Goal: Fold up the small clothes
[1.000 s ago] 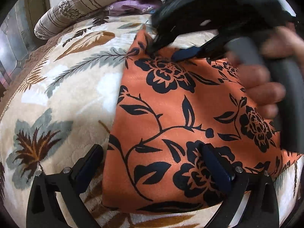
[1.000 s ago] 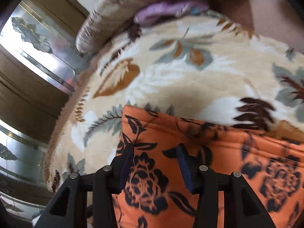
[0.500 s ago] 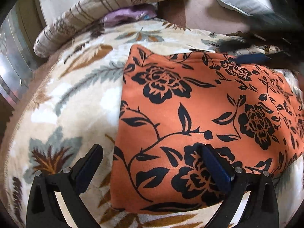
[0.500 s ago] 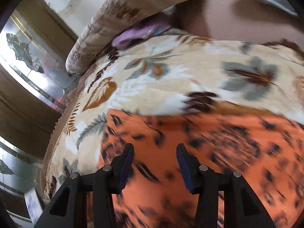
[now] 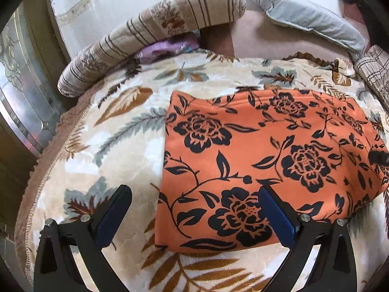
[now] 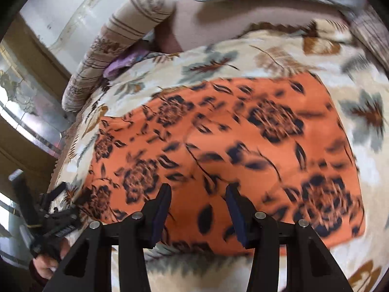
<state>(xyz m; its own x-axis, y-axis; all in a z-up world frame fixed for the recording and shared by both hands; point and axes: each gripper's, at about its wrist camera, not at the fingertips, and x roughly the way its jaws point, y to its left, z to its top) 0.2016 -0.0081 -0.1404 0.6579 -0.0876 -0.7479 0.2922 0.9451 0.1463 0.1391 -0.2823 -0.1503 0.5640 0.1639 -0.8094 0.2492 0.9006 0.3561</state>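
An orange garment with black flowers [image 5: 262, 150] lies folded flat on a leaf-patterned blanket [image 5: 126, 131]. My left gripper [image 5: 194, 202] is open and empty, hovering over the garment's near left corner. In the right wrist view the same garment [image 6: 243, 146] is blurred. My right gripper [image 6: 198, 202] is open and empty above its near edge. The left gripper [image 6: 56, 209] shows at the lower left of that view, held in a hand. A dark tip of the right gripper [image 5: 379, 157] shows at the right edge of the left wrist view.
A striped bolster pillow [image 5: 155, 34] lies at the back left with a purple cloth [image 5: 167, 48] tucked under it. A grey pillow [image 5: 308, 19] lies at the back right. A checked cushion [image 5: 374, 70] sits at the right. A glass-panelled door [image 5: 22, 92] stands left of the bed.
My right gripper let go of the garment's far left corner and pulled back to the right and up. The garment now lies flat. My left gripper rose slightly.
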